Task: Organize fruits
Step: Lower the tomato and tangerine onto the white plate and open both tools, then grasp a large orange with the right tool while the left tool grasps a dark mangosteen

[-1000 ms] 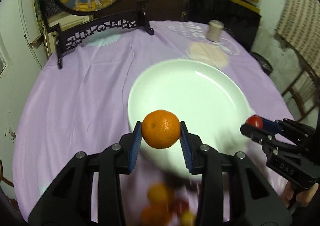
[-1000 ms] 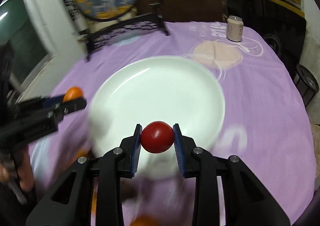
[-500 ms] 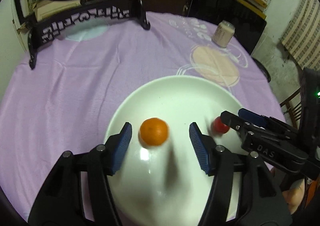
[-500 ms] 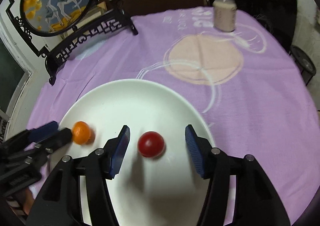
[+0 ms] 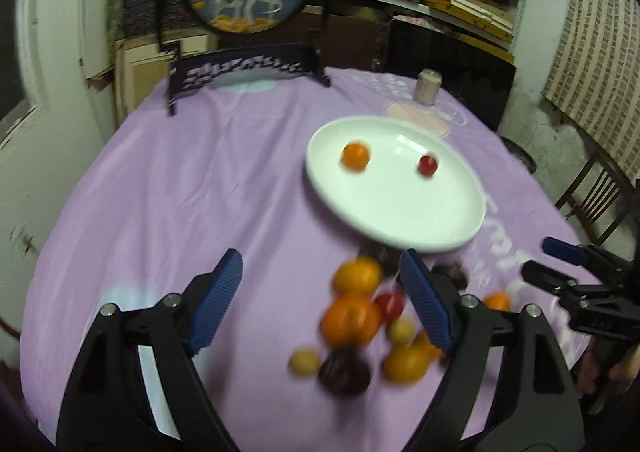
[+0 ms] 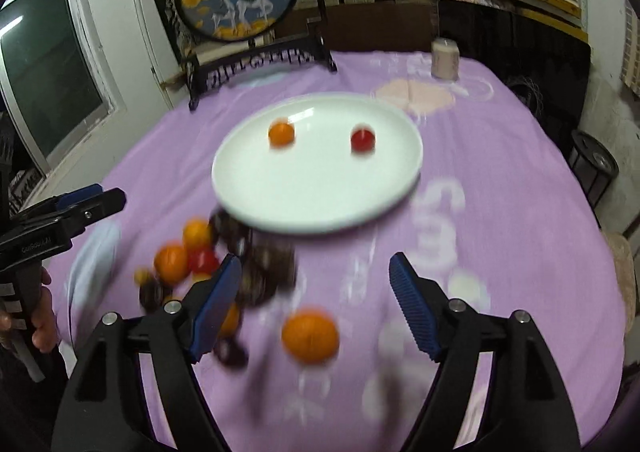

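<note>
Both spread wide, gripping nothing: left hand-held gripper [image 5: 320, 300], right hand-held gripper [image 6: 314, 300]. Orange [image 6: 281, 133] and tomato [image 6: 363, 139] apart on white plate [image 6: 320, 207]; loose fruit pile [image 5: 360, 328] nearby on cloth. Lettering on cloth and grippers too blurred to read.

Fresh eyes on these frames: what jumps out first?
The white plate mid-table on the purple tablecloth, holding just an orange and a red tomato set apart. Nearer the cameras, a blurred pile of fruit; both the left gripper and right gripper hang open, empty.
</note>
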`<state>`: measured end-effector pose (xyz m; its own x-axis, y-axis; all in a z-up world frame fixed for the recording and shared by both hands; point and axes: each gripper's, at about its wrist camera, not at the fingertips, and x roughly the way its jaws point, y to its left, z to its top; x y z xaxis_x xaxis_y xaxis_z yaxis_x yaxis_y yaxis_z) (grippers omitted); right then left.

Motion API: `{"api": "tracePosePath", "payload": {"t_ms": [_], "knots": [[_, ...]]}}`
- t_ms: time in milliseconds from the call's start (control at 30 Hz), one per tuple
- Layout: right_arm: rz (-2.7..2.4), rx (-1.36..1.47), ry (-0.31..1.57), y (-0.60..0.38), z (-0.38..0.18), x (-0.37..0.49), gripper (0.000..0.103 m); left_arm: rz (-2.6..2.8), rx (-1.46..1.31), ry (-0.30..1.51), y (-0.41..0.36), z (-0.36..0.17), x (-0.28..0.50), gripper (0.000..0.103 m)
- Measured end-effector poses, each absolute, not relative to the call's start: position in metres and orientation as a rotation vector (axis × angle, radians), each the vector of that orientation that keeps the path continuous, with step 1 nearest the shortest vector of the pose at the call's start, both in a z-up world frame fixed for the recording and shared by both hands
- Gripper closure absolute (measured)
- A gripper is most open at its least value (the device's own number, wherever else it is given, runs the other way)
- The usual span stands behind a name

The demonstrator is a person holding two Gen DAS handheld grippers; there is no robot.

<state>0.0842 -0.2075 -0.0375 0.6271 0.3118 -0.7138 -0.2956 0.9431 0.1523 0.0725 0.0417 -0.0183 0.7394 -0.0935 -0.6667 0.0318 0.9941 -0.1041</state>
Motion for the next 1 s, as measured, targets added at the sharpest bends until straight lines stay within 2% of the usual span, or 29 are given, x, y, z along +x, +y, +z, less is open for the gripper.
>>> {"api": "tracePosePath", "payload": {"t_ms": [333, 600, 667, 700, 900, 1000], "knots": [[0.305, -0.032, 0.875, -0.195, -0.057, 0.050, 0.026, -0.091, -0.078, 0.825, 0.050, -0.051, 0.024, 0.020], [0.267, -0.105, 0.884, -0.180, -0.086, 0.063, 0.027, -0.094, -0.075, 0.872, 0.049, -0.069, 0.012, 0.020], [0.291, -0.082, 0.898, -0.180, -0.093, 0.070, 0.056, -0.099, -0.081, 0.881, 0.049, -0.071, 0.011, 0.020], [0.308, -0.065, 0.926, -0.181, -0.097, 0.075, 0.062, -0.105, -0.082, 0.887, 0.048, -0.073, 0.011, 0.020], [0.338, -0.029, 0.915, -0.187, -0.089, 0.064, 0.063, -0.108, -0.079, 0.917, 0.041, -0.082, 0.018, 0.020], [0.333, -0.016, 0.912, -0.193, -0.085, 0.060, 0.062, -0.122, -0.083, 0.934, 0.035, -0.088, 0.023, 0.024]]}}
